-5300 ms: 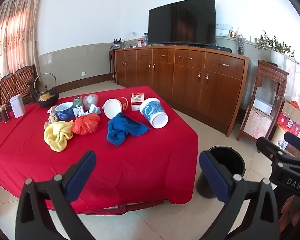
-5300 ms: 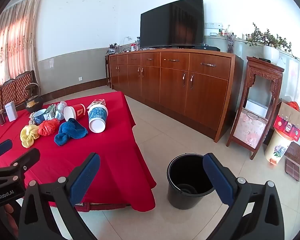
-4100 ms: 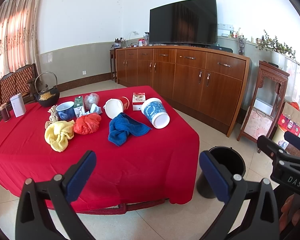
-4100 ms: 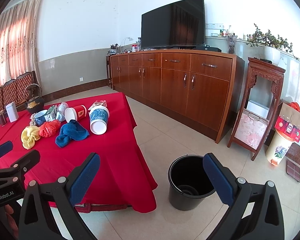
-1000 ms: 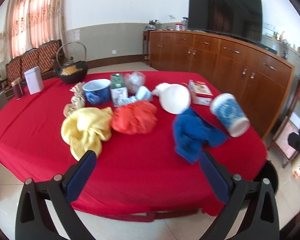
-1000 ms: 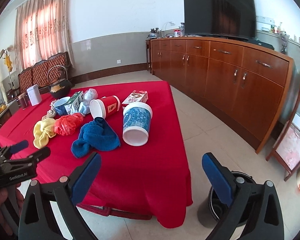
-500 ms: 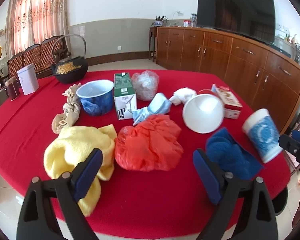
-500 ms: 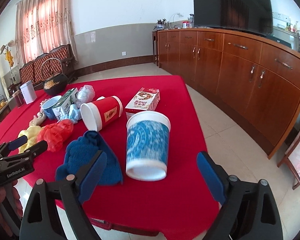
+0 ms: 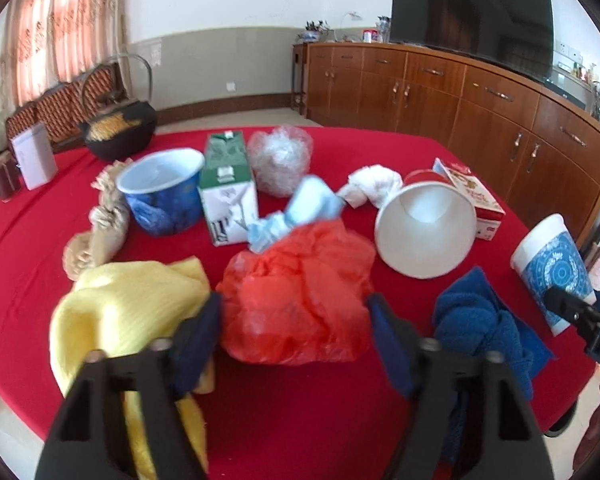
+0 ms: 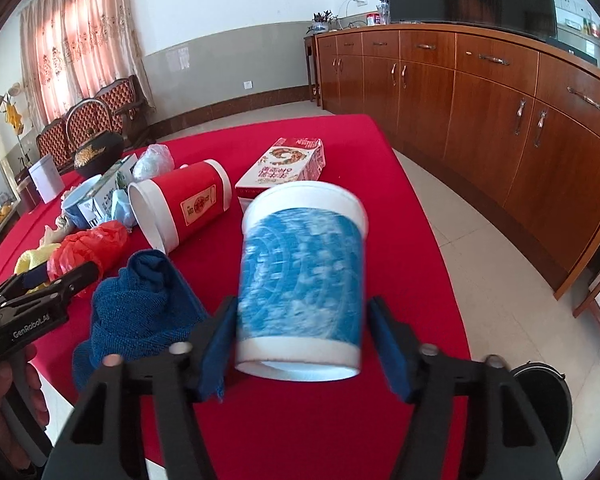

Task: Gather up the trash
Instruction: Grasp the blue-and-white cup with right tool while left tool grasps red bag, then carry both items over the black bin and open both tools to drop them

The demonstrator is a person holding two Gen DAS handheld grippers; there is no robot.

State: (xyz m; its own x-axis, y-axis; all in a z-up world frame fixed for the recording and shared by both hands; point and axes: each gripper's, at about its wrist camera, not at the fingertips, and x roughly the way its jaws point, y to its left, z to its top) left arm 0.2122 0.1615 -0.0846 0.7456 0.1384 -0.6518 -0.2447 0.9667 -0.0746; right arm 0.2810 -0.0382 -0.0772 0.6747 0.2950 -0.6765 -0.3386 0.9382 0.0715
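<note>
Here both tools have just been closing. The left gripper (image 9: 294, 318) flanks the soft, crushable red bag (image 9: 296, 300); the right gripper (image 10: 300, 326) flanks the light, stiff blue cup (image 10: 300, 276) mid-wall; neither clearly pinches yet.

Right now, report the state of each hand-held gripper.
Left hand-held gripper: closing around the red plastic bag, grip uncertain.
Right hand-held gripper: closing around the blue cup, grip uncertain.

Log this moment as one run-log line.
left claw: closing around crumpled red plastic bag | right claw: closing around blue-patterned white paper cup | nothing lifted
</note>
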